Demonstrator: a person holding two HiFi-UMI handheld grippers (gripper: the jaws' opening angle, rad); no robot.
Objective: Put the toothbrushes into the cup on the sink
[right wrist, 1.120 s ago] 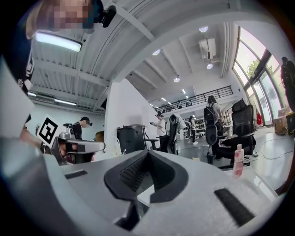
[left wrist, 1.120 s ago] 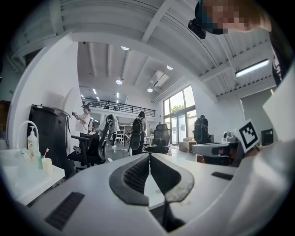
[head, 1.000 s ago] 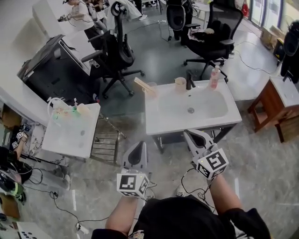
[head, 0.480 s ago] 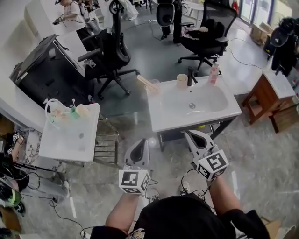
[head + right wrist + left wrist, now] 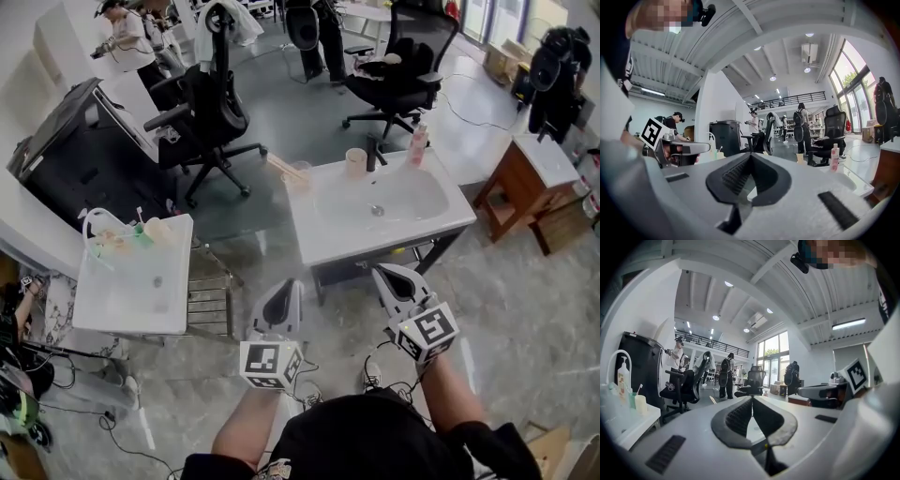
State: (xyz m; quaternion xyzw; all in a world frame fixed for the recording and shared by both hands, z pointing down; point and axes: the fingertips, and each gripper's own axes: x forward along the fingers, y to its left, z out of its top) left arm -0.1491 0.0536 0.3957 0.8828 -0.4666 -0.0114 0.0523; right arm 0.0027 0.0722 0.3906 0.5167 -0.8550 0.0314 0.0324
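While both jaw pairs are pressed together with nothing between them, we hold the left hand-held gripper (image 5: 288, 286) and the right hand-held gripper (image 5: 384, 274) near the front edge of the sink (image 5: 314, 234), clear of it. The cup (image 5: 355, 161) stands on the sink's rear rim, just left of the faucet (image 5: 374, 155) — a pink bottle (image 5: 417, 145) stands to the faucet's right. A long pale item (image 5: 281, 167) — possibly a toothbrush — rests at the rear left corner.
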